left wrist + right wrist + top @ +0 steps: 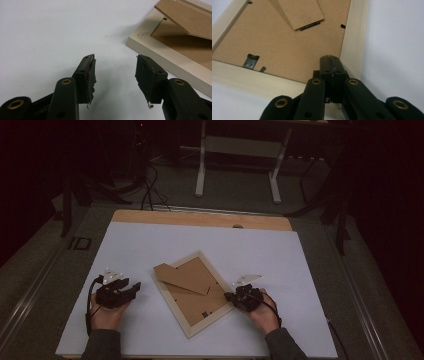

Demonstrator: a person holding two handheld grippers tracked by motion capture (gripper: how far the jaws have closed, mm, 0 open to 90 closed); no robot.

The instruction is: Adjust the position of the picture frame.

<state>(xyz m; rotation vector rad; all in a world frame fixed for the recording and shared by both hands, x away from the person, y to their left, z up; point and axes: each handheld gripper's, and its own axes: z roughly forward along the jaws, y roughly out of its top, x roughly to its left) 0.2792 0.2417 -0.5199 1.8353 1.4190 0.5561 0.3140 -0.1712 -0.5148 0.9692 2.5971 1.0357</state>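
A pale wooden picture frame (210, 321) lies face down in the middle of the white tabletop, its brown backing board (200, 302) facing up. A brown stand flap (182, 275) tilts up from the backing. My left gripper (134, 288) rests on the table to the left of the frame, open with nothing between its jaws (115, 72); the frame's rim (160, 53) lies just to its right. My right gripper (227, 296) is shut at the frame's right side. Its tips (329, 62) sit over the backing (274, 45) beside the rim (353, 37), and nothing shows between the jaws.
A small metal hanger (250, 60) and a black turn tab (342, 26) sit on the backing. A wooden strip (200, 218) borders the table's far edge. Beyond it are a white stand (240, 150) and cables (150, 190) on the dark floor.
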